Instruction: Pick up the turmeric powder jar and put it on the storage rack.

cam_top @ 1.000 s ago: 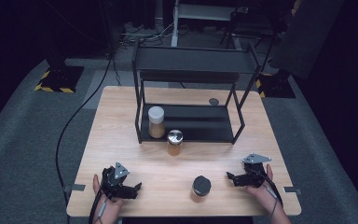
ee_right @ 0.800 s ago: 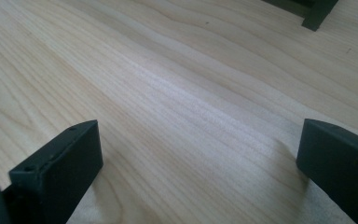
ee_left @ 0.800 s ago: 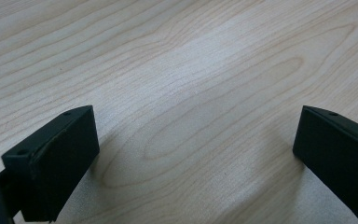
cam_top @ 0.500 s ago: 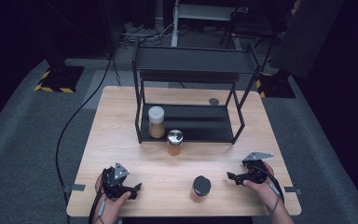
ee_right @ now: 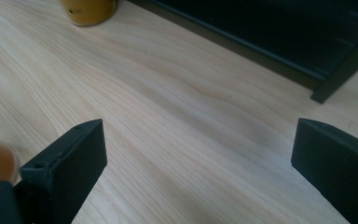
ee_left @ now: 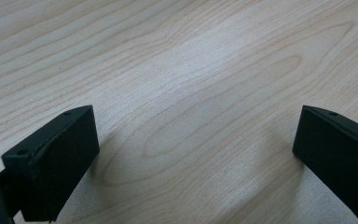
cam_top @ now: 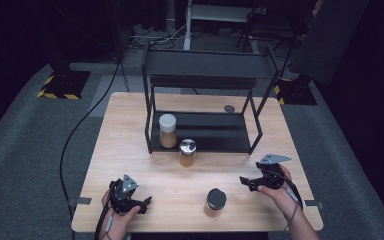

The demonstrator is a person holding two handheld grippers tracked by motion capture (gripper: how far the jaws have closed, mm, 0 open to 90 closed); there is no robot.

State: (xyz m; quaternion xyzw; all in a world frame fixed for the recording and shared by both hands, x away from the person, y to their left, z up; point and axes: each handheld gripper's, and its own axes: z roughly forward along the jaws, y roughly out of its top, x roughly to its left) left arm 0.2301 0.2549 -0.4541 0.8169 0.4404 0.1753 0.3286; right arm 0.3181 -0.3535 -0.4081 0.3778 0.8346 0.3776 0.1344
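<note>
Black-lidded jar [cam_top: 216, 199] stands untouched in front of the rack [cam_top: 202, 145] — right gripper [cam_top: 245, 181] beside it, left gripper [cam_top: 145, 202] too, both gaping, nothing shelved by them yet.

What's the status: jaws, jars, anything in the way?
Left gripper and right gripper open, empty. Black-lidded jar on table between them, untouched. Silver-lidded jar before shelf. Path clear.
</note>
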